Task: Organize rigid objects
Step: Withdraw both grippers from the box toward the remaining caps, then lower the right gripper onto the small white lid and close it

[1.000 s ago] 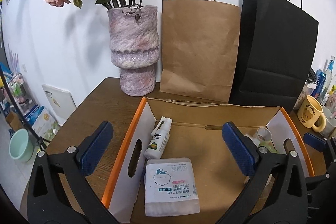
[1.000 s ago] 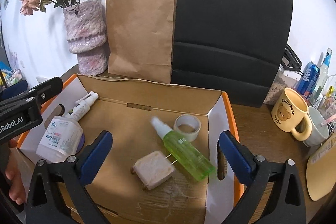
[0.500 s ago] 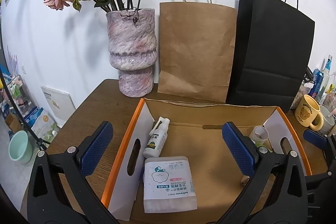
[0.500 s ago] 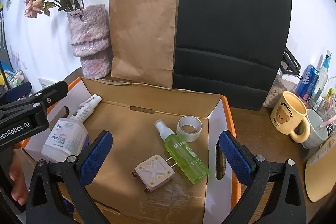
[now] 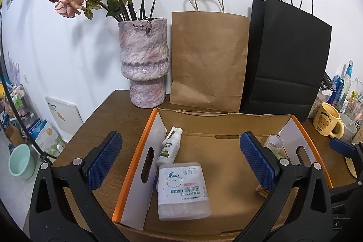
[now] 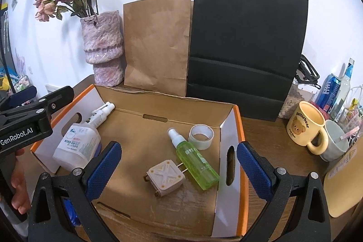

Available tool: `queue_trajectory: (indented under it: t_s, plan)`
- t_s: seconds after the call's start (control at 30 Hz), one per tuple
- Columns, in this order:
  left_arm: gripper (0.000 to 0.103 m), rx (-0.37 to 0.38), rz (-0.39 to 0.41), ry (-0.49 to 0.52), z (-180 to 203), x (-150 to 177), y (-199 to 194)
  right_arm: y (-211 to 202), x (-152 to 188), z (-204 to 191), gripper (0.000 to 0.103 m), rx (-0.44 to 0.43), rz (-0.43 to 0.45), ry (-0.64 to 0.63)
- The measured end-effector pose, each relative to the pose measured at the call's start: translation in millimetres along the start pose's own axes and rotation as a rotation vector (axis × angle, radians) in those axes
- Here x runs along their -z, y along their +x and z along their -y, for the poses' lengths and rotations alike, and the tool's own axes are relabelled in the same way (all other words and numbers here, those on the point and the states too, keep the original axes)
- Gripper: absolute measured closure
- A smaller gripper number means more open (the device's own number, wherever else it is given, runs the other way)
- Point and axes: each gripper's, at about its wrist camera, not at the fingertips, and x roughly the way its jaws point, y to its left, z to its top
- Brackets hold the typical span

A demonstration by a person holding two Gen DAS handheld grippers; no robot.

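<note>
Green spray bottle [image 6: 196, 159] lies flat near right wall of cardboard box [image 6: 163, 106], touching beige plug adapter [image 6: 165, 178], tape roll [image 6: 200, 136] just beside. Light, stiff, slick plastic; pinch mid-body across width. Left claw [image 5: 180, 161] and right claw [image 6: 179, 170] both spread, empty.

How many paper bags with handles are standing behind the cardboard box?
2. The brown paper bag stands against the wall beside the vase. The black paper bag stands to its right, behind the cardboard box. In the left wrist view the black one shows a doubled edge; a third may hide there.
</note>
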Motion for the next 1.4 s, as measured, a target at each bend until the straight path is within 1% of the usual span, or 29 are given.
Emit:
queue_trajectory:
  t_s: [0.4, 0.7, 1.03, 1.13, 1.4]
  plan:
    - [0.0, 0.012, 0.011, 0.026, 4, 15, -32, -29, 18, 6, 0.0, 0.006, 0.01, -0.007]
    - [0.0, 0.028, 0.003, 0.035, 7, 28, -56, -56, 34, 11, 0.0, -0.007, 0.027, -0.006]
    - [0.0, 0.037, -0.01, 0.029, 8, 44, -81, -85, 55, 18, 0.0, 0.001, 0.032, 0.001]
    - [0.0, 0.041, -0.012, 0.031, 8, 46, -84, -95, 63, 21, 0.0, 0.001, 0.031, 0.001]
    - [0.0, 0.048, -0.034, 0.039, 12, 69, -106, -110, 87, 36, 0.0, 0.013, 0.004, 0.015]
